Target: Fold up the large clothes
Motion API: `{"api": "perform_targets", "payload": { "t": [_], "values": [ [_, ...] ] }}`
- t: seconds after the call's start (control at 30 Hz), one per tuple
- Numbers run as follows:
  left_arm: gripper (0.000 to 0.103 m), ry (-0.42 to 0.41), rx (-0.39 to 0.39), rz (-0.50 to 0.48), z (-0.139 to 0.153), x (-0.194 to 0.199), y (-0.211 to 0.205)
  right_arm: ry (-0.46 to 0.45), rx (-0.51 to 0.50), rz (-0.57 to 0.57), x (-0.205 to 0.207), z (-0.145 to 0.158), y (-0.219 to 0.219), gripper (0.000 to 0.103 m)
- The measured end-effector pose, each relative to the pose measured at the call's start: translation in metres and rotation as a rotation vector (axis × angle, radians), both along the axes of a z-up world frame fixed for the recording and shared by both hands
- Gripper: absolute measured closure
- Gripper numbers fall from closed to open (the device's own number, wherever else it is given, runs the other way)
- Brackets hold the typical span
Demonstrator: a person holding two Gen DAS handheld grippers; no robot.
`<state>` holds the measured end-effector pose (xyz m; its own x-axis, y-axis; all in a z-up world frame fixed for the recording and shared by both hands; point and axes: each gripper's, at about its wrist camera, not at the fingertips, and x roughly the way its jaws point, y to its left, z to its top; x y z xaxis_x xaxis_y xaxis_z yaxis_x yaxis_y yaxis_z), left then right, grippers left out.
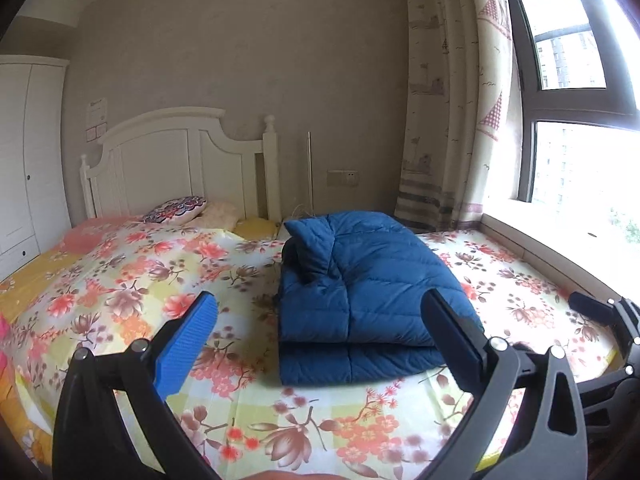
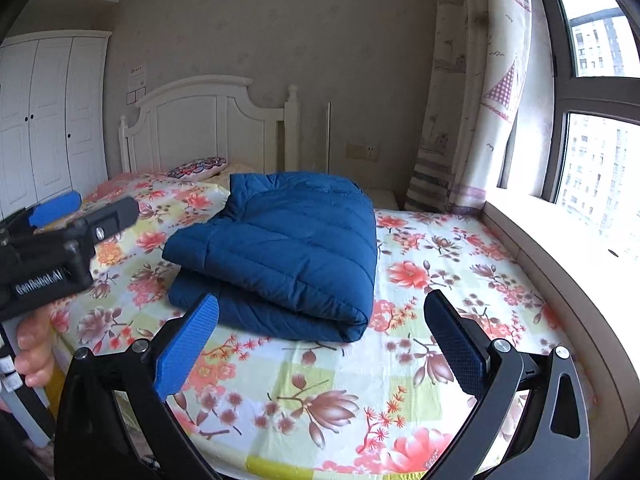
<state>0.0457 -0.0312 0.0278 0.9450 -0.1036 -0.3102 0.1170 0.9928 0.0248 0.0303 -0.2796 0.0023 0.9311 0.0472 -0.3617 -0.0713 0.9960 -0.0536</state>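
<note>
The jacket [image 1: 360,304] lies folded on the bed [image 1: 120,272]; left gripper [image 1: 320,340] and right gripper [image 2: 320,340] hover above it, fingers spread, empty.

Brand on left gripper [image 2: 76,216]: "GenRobot.AI", white letters on the black body, seen in the right wrist view, tilted slightly upward to the right (the only wording in the room I can make out).
Wall notice [image 2: 137,76]: a pale sheet on the wall left of the headboard [image 2: 208,120], with printed lines too small to read; two pinkish squares sit below it.
Same notice, left wrist view [image 1: 97,114]: again print, again not legible.
Curtain [image 2: 500,80]: sailboat and bird patterns only, no lettering I can tell.
Wall socket plate [image 2: 362,151]: no marking readable.
</note>
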Motion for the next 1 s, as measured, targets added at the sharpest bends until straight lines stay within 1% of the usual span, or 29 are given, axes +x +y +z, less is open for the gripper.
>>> {"api": "perform_targets", "payload": {
  "t": [0.1,0.27,0.67,1.0],
  "values": [
    [0.002,0.013,0.001,0.008,-0.004,0.000,0.000,-0.014,-0.002,-0.020,-0.002,0.002,0.001,0.004],
    [0.002,0.023,0.017,0.008,-0.009,0.001,0.001,-0.021,0.030,-0.033,-0.003,0.005,-0.003,0.004],
    [0.002,0.021,0.020,0.012,-0.010,-0.001,0.003,-0.020,0.026,-0.020,-0.005,0.005,-0.001,0.004],
    [0.002,0.040,0.018,0.020,-0.013,0.000,0.009,-0.017,0.028,-0.007,-0.005,0.004,0.003,0.004]
  ]
}}
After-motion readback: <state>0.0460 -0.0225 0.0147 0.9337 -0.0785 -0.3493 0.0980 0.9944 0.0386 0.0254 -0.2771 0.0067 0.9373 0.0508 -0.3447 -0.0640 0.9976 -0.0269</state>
